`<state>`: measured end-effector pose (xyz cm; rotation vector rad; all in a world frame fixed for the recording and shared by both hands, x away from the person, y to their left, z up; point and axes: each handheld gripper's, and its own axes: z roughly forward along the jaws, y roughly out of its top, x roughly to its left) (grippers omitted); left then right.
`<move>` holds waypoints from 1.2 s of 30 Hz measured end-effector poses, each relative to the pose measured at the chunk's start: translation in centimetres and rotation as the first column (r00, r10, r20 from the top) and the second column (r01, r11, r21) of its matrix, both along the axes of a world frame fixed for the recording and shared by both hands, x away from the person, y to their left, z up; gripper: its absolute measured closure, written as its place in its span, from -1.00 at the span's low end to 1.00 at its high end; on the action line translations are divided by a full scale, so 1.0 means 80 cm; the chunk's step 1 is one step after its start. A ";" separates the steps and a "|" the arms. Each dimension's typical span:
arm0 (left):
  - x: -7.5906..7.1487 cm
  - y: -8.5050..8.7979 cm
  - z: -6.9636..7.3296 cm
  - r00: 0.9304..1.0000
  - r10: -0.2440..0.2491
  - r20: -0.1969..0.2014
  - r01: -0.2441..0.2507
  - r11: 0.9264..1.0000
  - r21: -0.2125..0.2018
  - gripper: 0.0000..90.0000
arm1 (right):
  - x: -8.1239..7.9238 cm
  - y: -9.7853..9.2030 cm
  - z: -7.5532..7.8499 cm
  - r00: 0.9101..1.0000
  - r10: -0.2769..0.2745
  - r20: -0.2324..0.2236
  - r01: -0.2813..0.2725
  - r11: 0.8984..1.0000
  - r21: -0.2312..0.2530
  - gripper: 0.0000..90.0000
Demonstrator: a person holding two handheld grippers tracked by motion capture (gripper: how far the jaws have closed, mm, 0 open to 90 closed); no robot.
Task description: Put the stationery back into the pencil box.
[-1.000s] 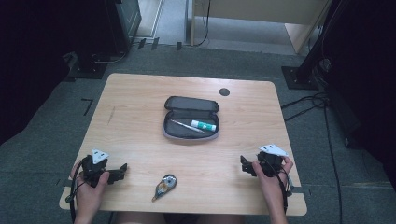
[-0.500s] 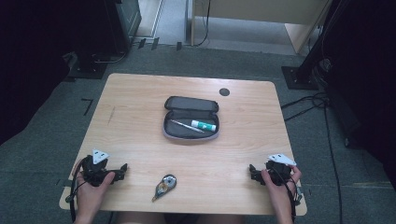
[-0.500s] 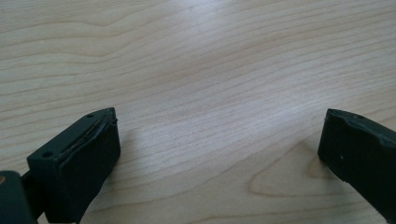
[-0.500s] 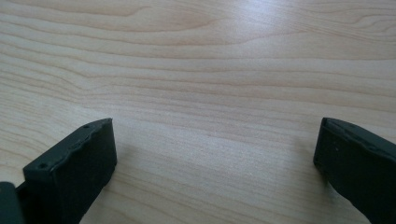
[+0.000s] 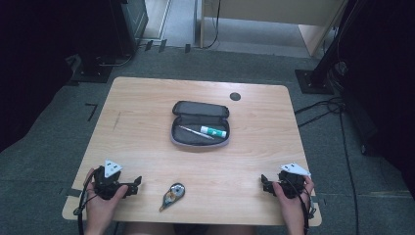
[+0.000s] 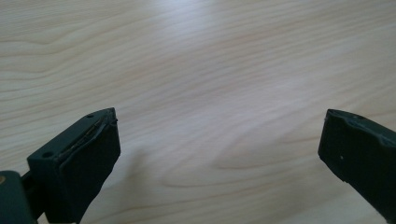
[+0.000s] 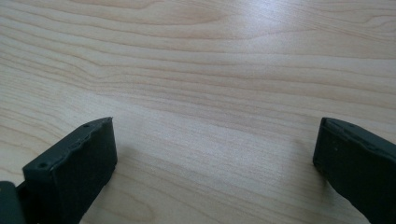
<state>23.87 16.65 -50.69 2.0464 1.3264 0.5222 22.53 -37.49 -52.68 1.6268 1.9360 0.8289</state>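
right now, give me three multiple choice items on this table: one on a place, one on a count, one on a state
1. Where does the correction tape lie?
A. inside the case
B. on the table near its front edge, between the two grippers
C. on the floor

2. How many things lie inside the case?
A. none
B. two
C. five

3. How does the case stand?
A. zipped shut
B. open, lid folded back
C. upside down

Answers:
1. B: the high view shows it on the table, between the left gripper and the right gripper.
2. B: a pen and a glue stick lie in it.
3. B: its inside faces up with both things in plain sight.
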 end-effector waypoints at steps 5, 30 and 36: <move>-0.010 -0.033 -0.006 0.996 -0.072 -0.044 0.069 0.996 -0.065 -1.00 | 0.000 0.000 0.000 1.000 0.003 -0.002 -0.003 1.000 0.002 -1.00; -0.052 -0.143 -0.009 0.958 -0.285 -0.013 0.285 0.958 0.027 -0.47 | 0.000 0.000 0.000 1.000 0.002 -0.003 -0.002 1.000 0.003 -1.00; -0.045 -0.139 -0.005 0.952 -0.304 -0.020 0.304 0.952 0.024 -0.08 | 0.000 0.000 0.000 1.000 0.003 -0.002 -0.003 1.000 0.002 -1.00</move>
